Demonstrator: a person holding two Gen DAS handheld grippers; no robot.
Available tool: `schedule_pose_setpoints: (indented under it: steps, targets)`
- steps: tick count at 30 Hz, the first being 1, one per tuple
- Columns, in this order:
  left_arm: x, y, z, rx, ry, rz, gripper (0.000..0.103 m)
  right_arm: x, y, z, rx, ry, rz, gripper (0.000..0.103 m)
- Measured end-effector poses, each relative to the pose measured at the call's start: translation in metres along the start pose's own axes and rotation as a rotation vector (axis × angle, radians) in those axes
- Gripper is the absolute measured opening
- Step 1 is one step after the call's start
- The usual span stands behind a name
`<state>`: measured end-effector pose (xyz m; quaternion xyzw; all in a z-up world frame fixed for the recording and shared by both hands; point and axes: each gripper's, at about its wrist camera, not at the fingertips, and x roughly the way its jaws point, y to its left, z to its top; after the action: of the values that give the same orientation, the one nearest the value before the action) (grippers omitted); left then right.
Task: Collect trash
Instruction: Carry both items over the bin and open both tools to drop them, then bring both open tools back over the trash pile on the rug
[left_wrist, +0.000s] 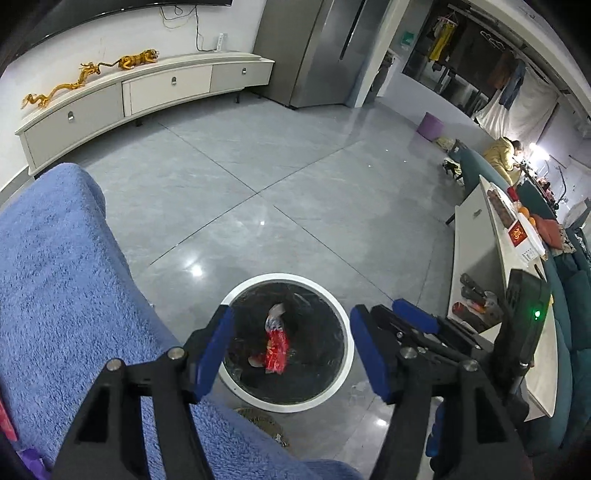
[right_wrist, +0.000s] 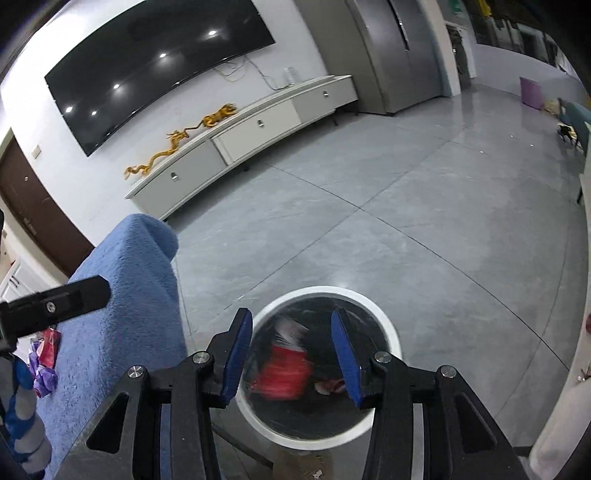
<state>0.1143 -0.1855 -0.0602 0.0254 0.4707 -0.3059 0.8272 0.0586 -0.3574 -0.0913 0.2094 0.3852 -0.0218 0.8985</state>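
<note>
A round white-rimmed trash bin (left_wrist: 341, 373) with a black liner stands on the floor below both grippers. A red snack wrapper (left_wrist: 276, 347) lies inside it with other scraps. My left gripper (left_wrist: 291, 350) is open and empty above the bin. The right gripper's blue fingers (left_wrist: 413, 315) show beside it. In the right wrist view the bin (right_wrist: 391, 332) holds the blurred red wrapper (right_wrist: 282, 373); my right gripper (right_wrist: 293, 358) is open and empty above it. More wrappers (right_wrist: 48, 347) lie on the blue cloth at left.
A blue fluffy cloth (left_wrist: 62, 295) covers a surface at left, beside the bin. A white TV cabinet (left_wrist: 147, 92) stands along the far wall. A white table (left_wrist: 476, 236) with clutter and a teal sofa are at right. Grey tile floor (left_wrist: 295, 166) lies between.
</note>
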Motion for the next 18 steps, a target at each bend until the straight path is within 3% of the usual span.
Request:
schedule_pose_setpoints:
  steps: [8, 18]
  targets:
    - [-0.045, 0.011, -0.019, -0.015, -0.068, 0.070, 0.063, -0.033, 0.001, -0.010, 0.012, -0.035, 0.010, 0.043]
    - [-0.141, 0.051, -0.082, -0.075, -0.192, 0.235, 0.064, -0.088, 0.058, -0.020, -0.076, -0.106, 0.082, 0.047]
